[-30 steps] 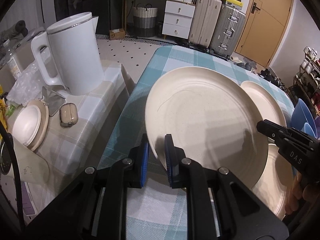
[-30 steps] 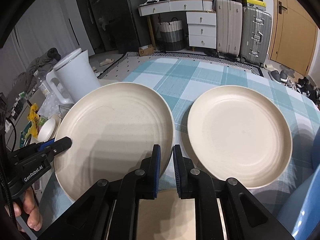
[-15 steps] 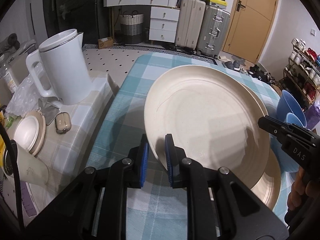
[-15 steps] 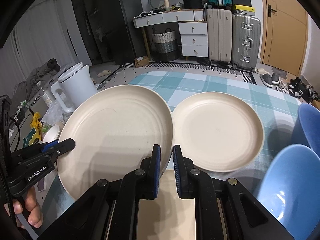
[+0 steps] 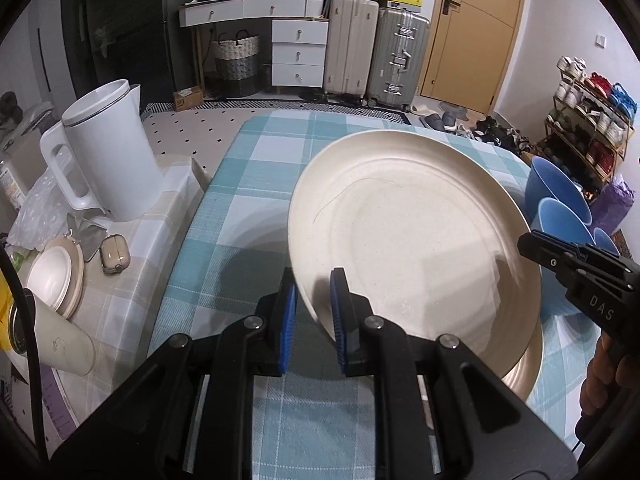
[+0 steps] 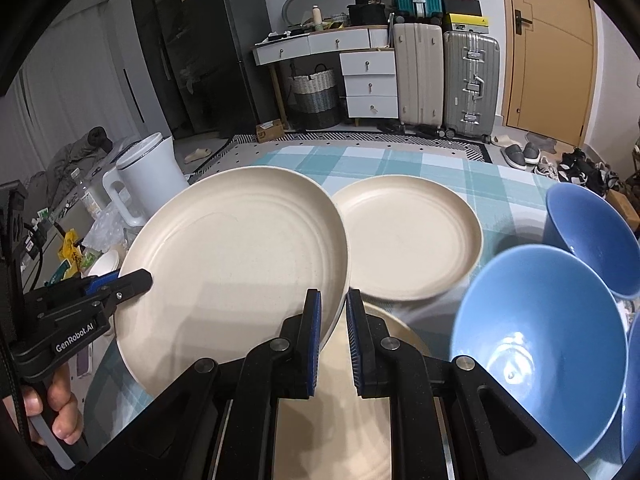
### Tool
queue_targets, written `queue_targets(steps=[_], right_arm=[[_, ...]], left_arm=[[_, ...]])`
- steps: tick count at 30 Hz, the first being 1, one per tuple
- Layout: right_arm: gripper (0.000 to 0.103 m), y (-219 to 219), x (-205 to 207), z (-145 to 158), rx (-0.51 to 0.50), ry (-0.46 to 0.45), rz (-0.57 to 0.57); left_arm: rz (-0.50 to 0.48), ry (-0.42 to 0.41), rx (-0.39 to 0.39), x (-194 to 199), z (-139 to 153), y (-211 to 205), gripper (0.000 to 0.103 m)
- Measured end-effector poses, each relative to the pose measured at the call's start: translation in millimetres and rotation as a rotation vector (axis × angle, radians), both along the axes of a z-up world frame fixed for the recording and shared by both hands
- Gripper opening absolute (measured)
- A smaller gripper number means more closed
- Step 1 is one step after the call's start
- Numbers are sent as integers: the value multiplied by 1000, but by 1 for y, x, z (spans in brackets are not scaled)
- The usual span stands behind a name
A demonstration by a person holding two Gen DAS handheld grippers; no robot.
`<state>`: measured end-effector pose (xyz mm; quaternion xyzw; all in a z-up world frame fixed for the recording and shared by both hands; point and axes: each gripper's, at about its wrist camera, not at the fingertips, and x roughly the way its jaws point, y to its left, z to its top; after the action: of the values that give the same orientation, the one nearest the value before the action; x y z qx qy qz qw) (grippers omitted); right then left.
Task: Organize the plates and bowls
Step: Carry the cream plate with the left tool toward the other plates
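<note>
1. Plates, cream: three counted in the right wrist view. One large cream plate (image 6: 236,264) is held up off the worktop (image 6: 400,164) and tilted; a second plate (image 6: 408,240) lies flat on the cloth behind it; the rim of a third plate (image 6: 384,324) shows under the right tongs (image 6: 333,340)
2. Bowls, blue: the near blue bowl (image 6: 536,332) and the far blue bowl (image 6: 592,232) show whole in the right wrist view, with a sliver of a third at the right edge. The left wrist view also gives three blue bowls (image 5: 560,196) in a cluster at the right end of the worktop
3. Materials: plates matt, faintly speckled, round, shallow, with concentric rings and a raised rim. Bowls glossy, deep, flared. Worktop covered in teal and white checked cloth
4. Left tongs (image 5: 312,316): blue ribbed pads clamped on the near rim of the held plate, one pad above the rim and one below
5. Right tongs: pads pinched on the opposite rim of the same plate, so it hangs between the two pairs
6. Off the worktop: a white kettle (image 5: 108,152) stands on the side table (image 5: 136,264) to the left, beside one small white dish (image 5: 52,276) and a small beige case (image 5: 113,254)
</note>
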<state>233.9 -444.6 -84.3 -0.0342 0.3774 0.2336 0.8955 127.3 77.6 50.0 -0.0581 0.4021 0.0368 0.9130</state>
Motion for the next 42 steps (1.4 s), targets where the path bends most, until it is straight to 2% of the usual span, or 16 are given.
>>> queue_targets(steps=[17, 29, 42], right_arm=[[13, -33, -50, -6, -6, 3, -53], [14, -49, -78, -22, -38, 2, -93], [14, -60, -90, -42, -67, 21, -141]], left_arm=[[-102, 10, 35, -21, -3, -27, 14], [-163, 24, 64, -29, -23, -44, 15], [-220, 36, 93, -32, -44, -62, 15]])
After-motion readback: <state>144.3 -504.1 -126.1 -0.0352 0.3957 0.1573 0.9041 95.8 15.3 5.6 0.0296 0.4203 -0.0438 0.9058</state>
